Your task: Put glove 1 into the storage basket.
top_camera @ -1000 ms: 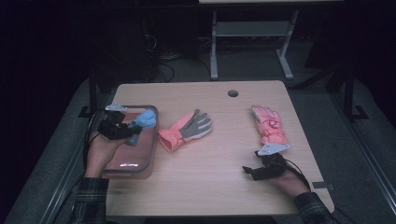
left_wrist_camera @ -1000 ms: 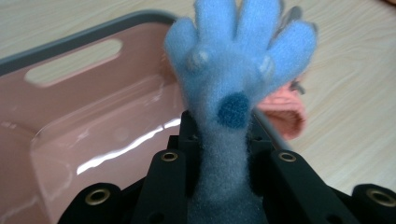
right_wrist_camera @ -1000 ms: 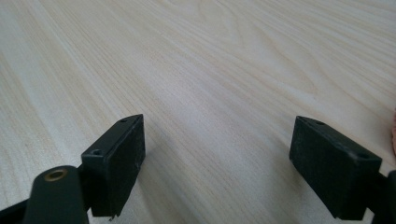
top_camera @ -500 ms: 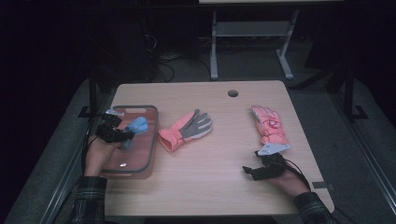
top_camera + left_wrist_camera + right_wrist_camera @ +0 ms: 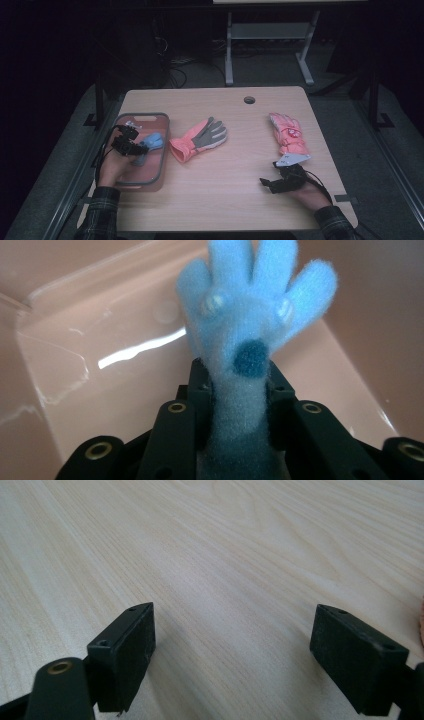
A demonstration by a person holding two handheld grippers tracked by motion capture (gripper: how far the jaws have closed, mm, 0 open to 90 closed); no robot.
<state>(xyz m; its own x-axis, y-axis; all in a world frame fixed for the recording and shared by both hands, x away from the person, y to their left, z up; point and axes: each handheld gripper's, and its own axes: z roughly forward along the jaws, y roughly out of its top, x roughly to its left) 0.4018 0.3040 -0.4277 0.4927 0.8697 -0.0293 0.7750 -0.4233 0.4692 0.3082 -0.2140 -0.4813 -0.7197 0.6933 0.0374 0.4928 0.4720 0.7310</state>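
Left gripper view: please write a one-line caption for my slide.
Left gripper holding a fuzzy blue glove between its fingers above a pink tray.

Fuzzy light-blue glove (image 5: 255,335) with dark-blue spot, pink tray (image 5: 159,125), pink-and-grey glove (image 5: 200,139), pink glove (image 5: 287,134), pale woodgrain table (image 5: 225,190)

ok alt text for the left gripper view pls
A fuzzy blue glove, fingers spread upward, is clamped at its cuff between the two black jaws of the left claw. Behind it lies the glossy pink tray, catching streaks of light.
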